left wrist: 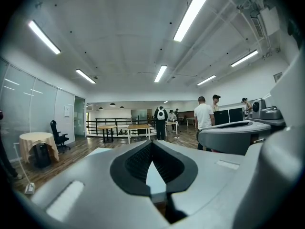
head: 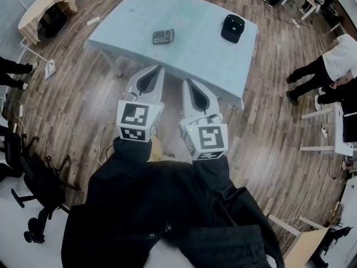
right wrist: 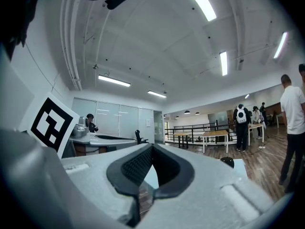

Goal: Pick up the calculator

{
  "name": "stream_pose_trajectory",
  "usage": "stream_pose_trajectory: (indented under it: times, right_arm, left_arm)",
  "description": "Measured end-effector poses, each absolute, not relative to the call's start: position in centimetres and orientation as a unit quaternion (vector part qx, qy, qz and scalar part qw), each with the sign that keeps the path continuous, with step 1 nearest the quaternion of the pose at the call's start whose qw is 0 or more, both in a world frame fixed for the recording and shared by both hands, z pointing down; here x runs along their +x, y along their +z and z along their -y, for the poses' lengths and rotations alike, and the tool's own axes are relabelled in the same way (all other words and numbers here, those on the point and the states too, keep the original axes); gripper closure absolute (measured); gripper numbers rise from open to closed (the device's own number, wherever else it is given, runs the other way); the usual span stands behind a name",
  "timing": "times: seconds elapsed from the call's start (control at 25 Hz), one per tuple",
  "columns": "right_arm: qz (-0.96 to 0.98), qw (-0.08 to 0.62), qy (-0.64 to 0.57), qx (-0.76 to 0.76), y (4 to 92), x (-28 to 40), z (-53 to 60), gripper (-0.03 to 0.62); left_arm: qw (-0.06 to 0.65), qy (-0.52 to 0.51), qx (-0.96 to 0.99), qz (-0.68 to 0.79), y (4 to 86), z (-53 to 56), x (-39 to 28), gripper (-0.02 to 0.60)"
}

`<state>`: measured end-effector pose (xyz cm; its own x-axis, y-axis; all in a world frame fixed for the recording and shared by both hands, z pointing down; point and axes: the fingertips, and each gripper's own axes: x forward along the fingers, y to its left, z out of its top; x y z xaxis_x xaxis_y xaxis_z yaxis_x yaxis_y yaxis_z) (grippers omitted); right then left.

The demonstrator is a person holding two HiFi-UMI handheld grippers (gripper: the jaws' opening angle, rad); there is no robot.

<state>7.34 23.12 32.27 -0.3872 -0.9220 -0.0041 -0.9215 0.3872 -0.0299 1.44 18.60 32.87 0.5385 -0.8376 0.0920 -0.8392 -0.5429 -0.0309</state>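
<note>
Head view puts the calculator [head: 163,36] flat near the middle of the pale blue counter [head: 195,52], well apart from both tools and from the black cap [head: 232,27] near the counter's right edge. The left gripper [head: 158,70] and the right gripper [head: 187,84] hang side by side before the near edge, each with its jaws clenched tip to tip on nothing, as both gripper views confirm. We judge the reach is barely begun. We should pick one gripper, part its jaws wide before arriving, come in low over the counter and straddle the calculator across its shorter side. It lies thin and flat, and may skid on the smooth top if nudged. The counter carries nothing else. Around it runs a wooden floor [head: 268,133], with a cloth-draped table [head: 47,4] at upper left, a black office chair [head: 33,188] at lower left and people [head: 329,66] standing at the right. Long ceiling lights [left wrist: 190,15] run overhead.
</note>
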Motion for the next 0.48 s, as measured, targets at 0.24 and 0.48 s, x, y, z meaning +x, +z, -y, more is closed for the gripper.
stream_pose_trajectory:
  times: [0.24,0.48]
  right_arm:
    - [-0.827,0.01,-0.009,-0.562,33.1,6.7,-18.4,0.594]
    - [-0.821,0.001,0.009,-0.571,32.3,6.3,-10.3,0.594]
  left_arm:
    - [-0.005,0.047,0.882,0.468,33.2,-13.9,1.1,0.584]
    - [-0.03,0.043,0.88,0.472,31.9,-5.5,-0.4,0.584]
